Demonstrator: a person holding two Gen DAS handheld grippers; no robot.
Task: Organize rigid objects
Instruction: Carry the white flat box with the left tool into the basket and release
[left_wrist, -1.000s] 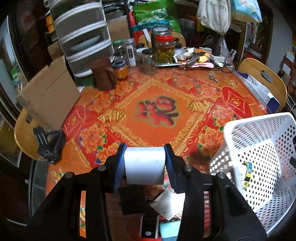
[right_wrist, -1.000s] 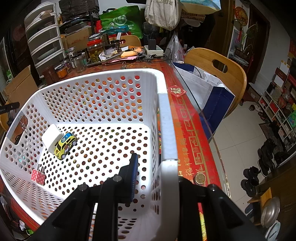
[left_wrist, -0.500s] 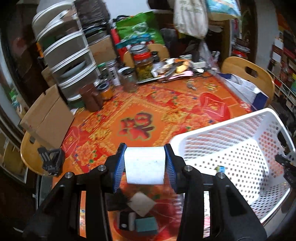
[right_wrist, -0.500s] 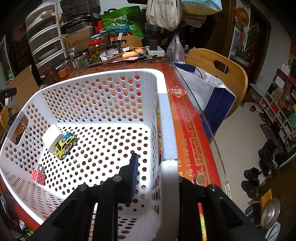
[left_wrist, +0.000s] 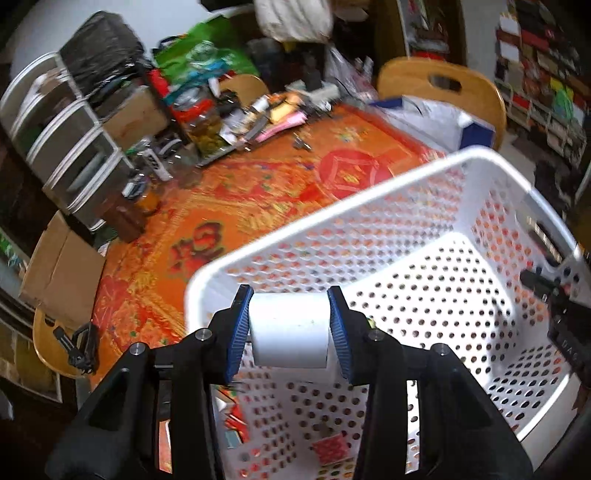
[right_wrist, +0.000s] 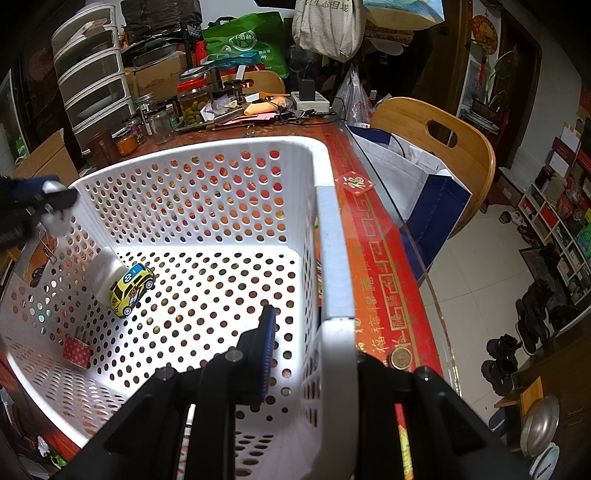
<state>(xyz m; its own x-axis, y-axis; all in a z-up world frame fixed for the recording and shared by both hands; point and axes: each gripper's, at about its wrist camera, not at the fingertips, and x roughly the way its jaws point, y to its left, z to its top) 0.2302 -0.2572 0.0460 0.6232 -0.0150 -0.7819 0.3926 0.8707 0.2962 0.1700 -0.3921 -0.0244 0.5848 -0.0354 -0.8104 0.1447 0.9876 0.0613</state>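
Observation:
My left gripper (left_wrist: 290, 334) is shut on a white cylinder (left_wrist: 290, 338) and holds it above the near rim of the white perforated basket (left_wrist: 325, 221). My right gripper (right_wrist: 314, 339) is shut on the basket's right wall (right_wrist: 332, 258), one finger inside, the other hidden outside. Inside the basket lie a yellow toy car (right_wrist: 131, 290), a white bottle (right_wrist: 105, 269) beside it and a small red patterned box (right_wrist: 75, 352). The left gripper with its white cylinder (right_wrist: 51, 192) shows at the basket's far left rim in the right wrist view.
The basket sits on a table with a red and orange patterned cloth (left_wrist: 258, 192). Jars (right_wrist: 192, 101), drawers (right_wrist: 92, 85) and clutter line the far edge. A wooden chair (right_wrist: 436, 144) with a bag stands right. A cardboard box (left_wrist: 59, 269) is at left.
My left gripper has moved right and up with the white cylinder, from over the table to above the basket's rim. The right gripper has kept its hold on the basket wall.

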